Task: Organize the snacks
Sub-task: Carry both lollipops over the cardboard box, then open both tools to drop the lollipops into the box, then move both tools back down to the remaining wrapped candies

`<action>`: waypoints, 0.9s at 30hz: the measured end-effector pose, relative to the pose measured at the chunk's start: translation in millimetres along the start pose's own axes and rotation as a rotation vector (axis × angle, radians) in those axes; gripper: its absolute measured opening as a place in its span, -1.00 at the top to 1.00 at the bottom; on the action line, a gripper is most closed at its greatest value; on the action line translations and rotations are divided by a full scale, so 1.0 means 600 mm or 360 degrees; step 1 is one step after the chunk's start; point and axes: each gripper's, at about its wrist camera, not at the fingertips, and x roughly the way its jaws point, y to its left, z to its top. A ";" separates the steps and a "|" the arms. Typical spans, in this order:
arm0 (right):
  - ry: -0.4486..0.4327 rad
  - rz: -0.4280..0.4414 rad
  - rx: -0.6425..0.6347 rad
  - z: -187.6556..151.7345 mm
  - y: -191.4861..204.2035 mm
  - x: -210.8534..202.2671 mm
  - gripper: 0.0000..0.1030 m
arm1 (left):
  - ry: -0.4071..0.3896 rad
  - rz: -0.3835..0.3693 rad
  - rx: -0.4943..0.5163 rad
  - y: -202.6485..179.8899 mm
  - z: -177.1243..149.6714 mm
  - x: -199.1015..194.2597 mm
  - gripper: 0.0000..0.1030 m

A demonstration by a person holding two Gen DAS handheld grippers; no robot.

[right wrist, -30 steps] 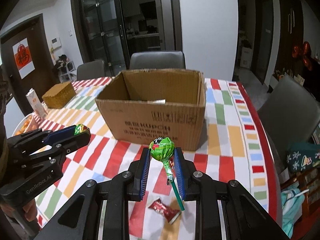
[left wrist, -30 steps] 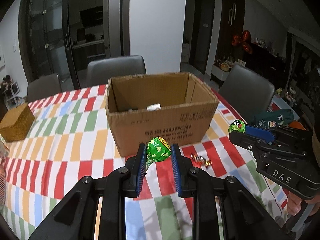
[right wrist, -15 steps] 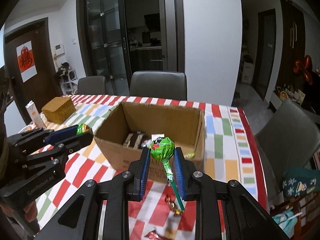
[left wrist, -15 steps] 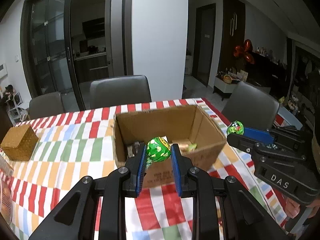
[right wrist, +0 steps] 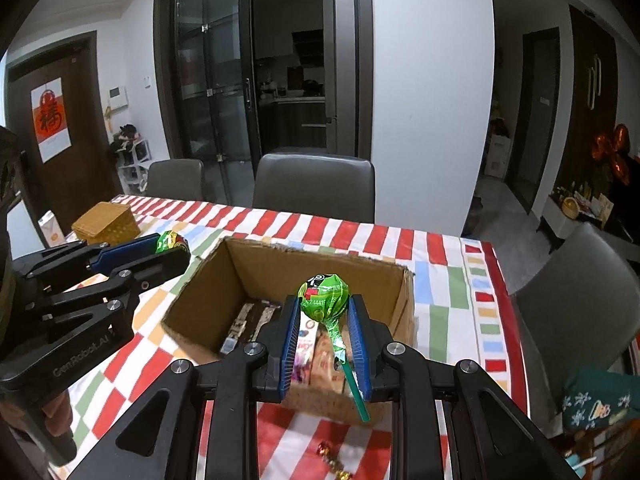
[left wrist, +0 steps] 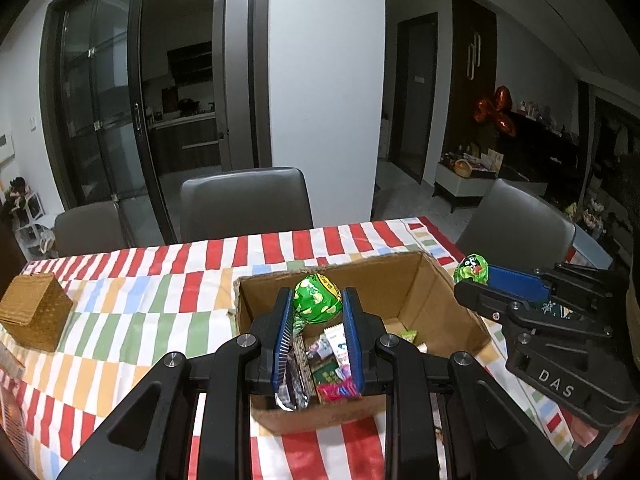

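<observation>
Both claws, L [left wrist: 317, 312] & R [right wrist: 324, 312], rose over box [left wrist: 448, 312], each gripping a green lollipop [left wrist: 317, 300].

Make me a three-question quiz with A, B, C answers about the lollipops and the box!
1. Where does the left hand-held gripper hold its lollipop?
A. over the open cardboard box
B. on the wicker box
C. under the table

2. What colour are both lollipop wrappers?
A. red
B. green
C. blue

3. What state is the right hand-held gripper in?
A. wide open
B. lying on the table
C. shut on a lollipop

Answers:
1 A, snacks in the box show right beneath it.
2 B, both wrapped heads are bright green.
3 C, both blue pads press the wrapped head.
</observation>
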 end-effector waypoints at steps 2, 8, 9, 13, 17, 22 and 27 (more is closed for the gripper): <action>0.0005 -0.0003 -0.0004 0.006 0.000 0.014 0.50 | 0.0003 -0.0003 0.0005 0.001 0.005 0.011 0.51; 0.0028 -0.0002 -0.0009 0.013 0.000 0.046 0.45 | 0.0009 0.0053 0.0061 -0.001 0.015 0.037 0.15; 0.0028 -0.0012 -0.0007 0.012 0.000 0.048 0.40 | -0.0013 0.0055 0.0048 0.001 0.013 0.033 -0.03; 0.0000 -0.0036 0.0009 0.004 -0.005 0.040 0.08 | -0.0011 0.0053 0.0031 0.003 0.000 0.017 -0.04; -0.0011 -0.0031 -0.0015 -0.010 -0.001 0.023 0.08 | -0.0010 0.0060 0.0037 -0.007 -0.017 -0.007 -0.05; -0.0025 0.0001 -0.0040 -0.044 0.008 -0.019 0.08 | -0.0016 0.0101 0.0056 -0.028 -0.051 -0.048 -0.20; 0.0018 0.0044 -0.0063 -0.088 0.017 -0.052 0.08 | 0.0011 0.0133 0.0093 -0.048 -0.099 -0.088 -0.25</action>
